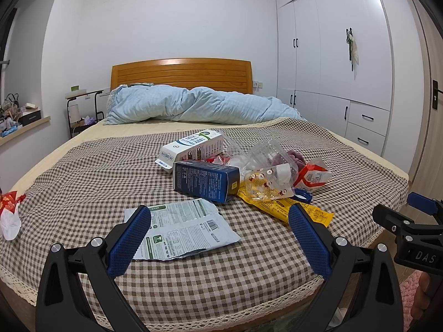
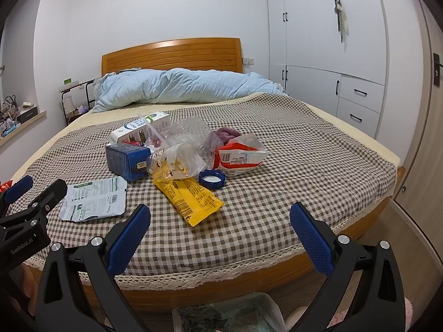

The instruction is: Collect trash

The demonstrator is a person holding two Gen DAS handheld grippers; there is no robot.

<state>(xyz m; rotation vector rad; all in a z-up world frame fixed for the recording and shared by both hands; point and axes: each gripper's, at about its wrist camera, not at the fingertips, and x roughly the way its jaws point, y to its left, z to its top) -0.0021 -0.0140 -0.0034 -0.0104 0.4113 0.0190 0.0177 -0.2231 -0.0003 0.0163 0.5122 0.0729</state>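
My left gripper (image 1: 220, 238) and right gripper (image 2: 220, 239) hang spread wide and empty above the near edge of the brown-checked bed cover (image 2: 304, 166). On it, nearest me, lies a flat white-and-green torn paper packet (image 1: 182, 229). Beyond that sit a yellow snack wrapper (image 2: 191, 196), a blue plastic lid (image 2: 211, 178) and a dark blue carton (image 1: 205, 179), with a white carton (image 1: 193, 145) farthest.

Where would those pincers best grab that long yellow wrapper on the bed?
Probably the yellow wrapper's free near end, approached from the foot of the bed. It lies flat, its far end tucked under the clear bag, so the right gripper, open, could pinch that loose corner.
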